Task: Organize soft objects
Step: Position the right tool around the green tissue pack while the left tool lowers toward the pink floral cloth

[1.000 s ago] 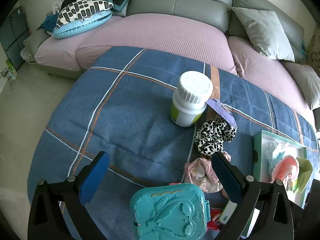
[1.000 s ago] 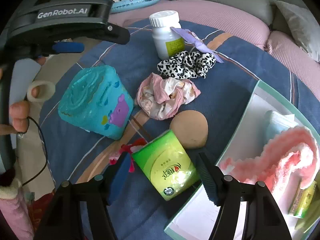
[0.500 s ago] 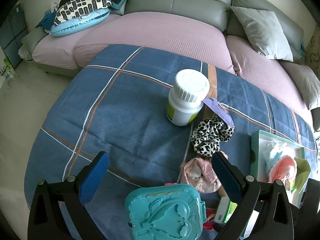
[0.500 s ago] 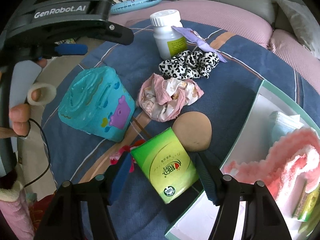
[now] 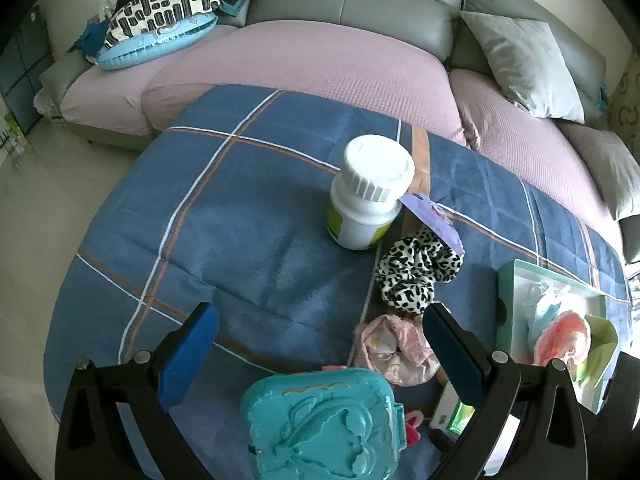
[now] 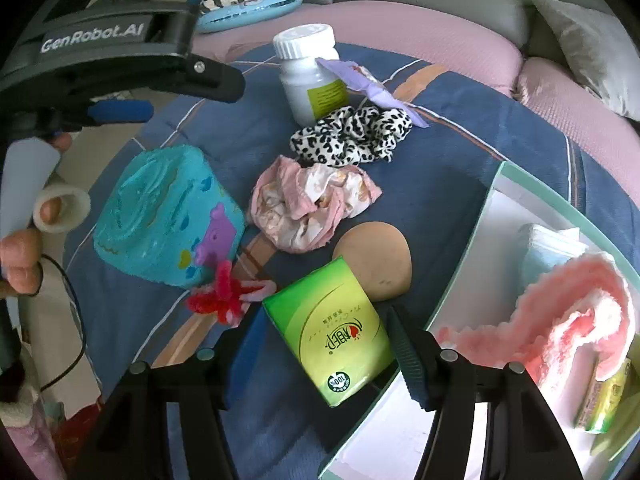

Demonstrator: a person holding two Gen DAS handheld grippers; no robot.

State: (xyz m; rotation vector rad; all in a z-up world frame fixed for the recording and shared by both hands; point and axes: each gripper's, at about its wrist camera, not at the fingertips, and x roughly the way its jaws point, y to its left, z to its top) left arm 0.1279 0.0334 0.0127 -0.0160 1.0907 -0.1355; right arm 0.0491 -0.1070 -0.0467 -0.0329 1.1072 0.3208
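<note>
In the right wrist view, a green tissue pack [image 6: 332,332] lies on the blue plaid blanket [image 6: 448,128] between the fingers of my right gripper [image 6: 325,320]. Its jaws are closing, and both pads touch the pack's sides. Beyond it lie a tan round sponge [image 6: 380,256], a crumpled pink cloth [image 6: 312,208] and a leopard-print scrunchie [image 6: 352,136]. My left gripper [image 5: 320,312] hangs open above a teal toy case [image 5: 320,424] with nothing between its fingertips. From there I see the scrunchie [image 5: 412,276] and the pink cloth [image 5: 392,348] to the right.
A mint-rimmed white box [image 6: 560,196] at the right holds a pink fluffy cloth [image 6: 576,316] and a pale blue one [image 6: 548,248]. A white pill bottle [image 5: 368,196] stands mid-blanket with a purple card [image 6: 372,84] against it. A red fuzzy toy [image 6: 228,292] lies by the teal case [image 6: 168,216]. Behind is a pink-covered sofa [image 5: 320,60].
The right gripper's fingers have narrowed onto the green pack, which now looks larger and nearer. The red fuzzy toy has come into view. The left gripper has stayed put.
</note>
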